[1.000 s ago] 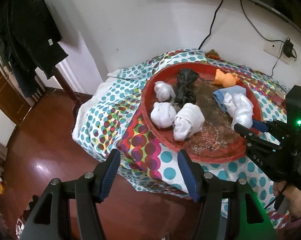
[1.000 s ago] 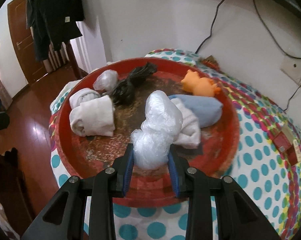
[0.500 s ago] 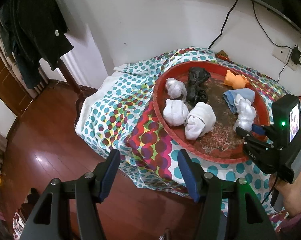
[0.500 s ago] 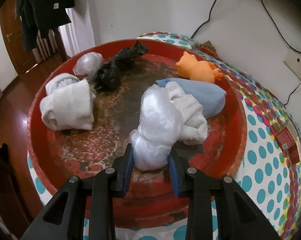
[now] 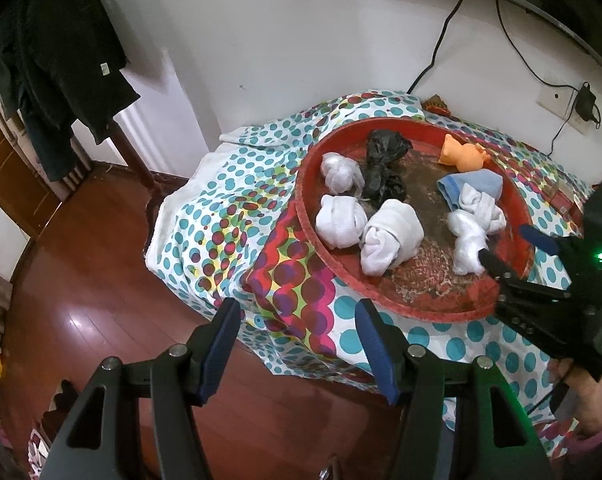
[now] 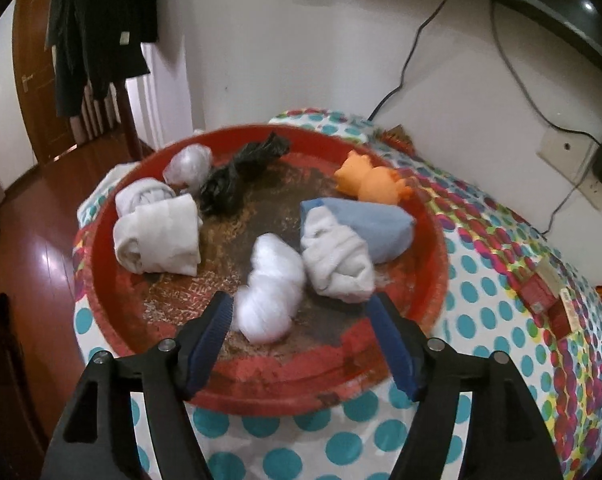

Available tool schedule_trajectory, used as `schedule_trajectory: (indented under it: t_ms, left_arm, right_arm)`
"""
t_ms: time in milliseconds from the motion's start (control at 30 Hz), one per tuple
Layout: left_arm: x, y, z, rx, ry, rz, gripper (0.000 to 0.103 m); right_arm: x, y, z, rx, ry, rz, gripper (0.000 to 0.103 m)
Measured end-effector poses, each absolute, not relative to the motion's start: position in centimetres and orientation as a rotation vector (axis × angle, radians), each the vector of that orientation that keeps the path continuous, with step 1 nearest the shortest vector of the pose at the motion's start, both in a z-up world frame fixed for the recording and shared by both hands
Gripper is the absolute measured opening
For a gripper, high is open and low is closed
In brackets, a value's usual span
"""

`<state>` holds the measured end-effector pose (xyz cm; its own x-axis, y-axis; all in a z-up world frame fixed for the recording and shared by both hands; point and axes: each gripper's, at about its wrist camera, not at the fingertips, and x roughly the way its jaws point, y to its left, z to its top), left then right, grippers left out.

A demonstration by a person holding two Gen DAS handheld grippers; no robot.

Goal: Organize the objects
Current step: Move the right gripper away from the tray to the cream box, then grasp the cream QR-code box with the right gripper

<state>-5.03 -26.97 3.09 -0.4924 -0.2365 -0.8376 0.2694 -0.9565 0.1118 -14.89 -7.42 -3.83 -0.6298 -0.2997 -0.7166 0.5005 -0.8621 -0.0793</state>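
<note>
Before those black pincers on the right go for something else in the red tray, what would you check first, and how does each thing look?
1. Right gripper clear of the white plastic bundle: ok, jaws opening, pads off it.
2. Bundle resting in the red tray: ok, beside the white rolled cloth.
3. Left gripper free: ok, open, nothing between its pads, short of the table.
4. Other items inside the tray: ok, orange toy, blue cloth and black bag all sit within the rim.
5. Sorting scheme finished: cannot tell.
</note>
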Motion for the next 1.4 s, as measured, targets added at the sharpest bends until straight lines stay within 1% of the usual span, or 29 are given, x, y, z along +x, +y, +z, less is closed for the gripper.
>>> schedule_trajectory:
  t_ms: [200,433,633,933,1100,1400]
  left_arm:
    - [-5.2,-25.7,3.2,1.394,0.012,-2.507,0.061]
    - [-5.7,-23.7,2.8,1.418,-0.045,-2.535,0.061]
    - [-6.2,-22.2,1.9,1.456,-0.093,-2.541,0.061]
    - [-7.0,-20.9,0.4,1.516,-0.118,-2.54,0.061]
    - [-7.4,-19.8,-0.6,1.554,-0.142,-2.541,0.061]
    - [-8.0,-15.8,-2.2,1.628,-0.239,-2.603,0.061]
  right_arm:
    - [-14.4,-3.7,-3.3,1.001,0.334,-2.52,0.072]
    - [-16.0,3.5,-4.0,1.088,0.223,-2.635,0.072]
    - [-17.2,9.5,-5.0,1.167,0.167,-2.726,0.072]
    - [-19.1,18.8,-6.8,1.289,-0.007,-2.82,0.072]
    - [-21.2,20.7,-7.2,1.309,0.005,-2.834,0.073]
    - [-27.6,20.9,-8.5,1.348,0.068,-2.807,0.074]
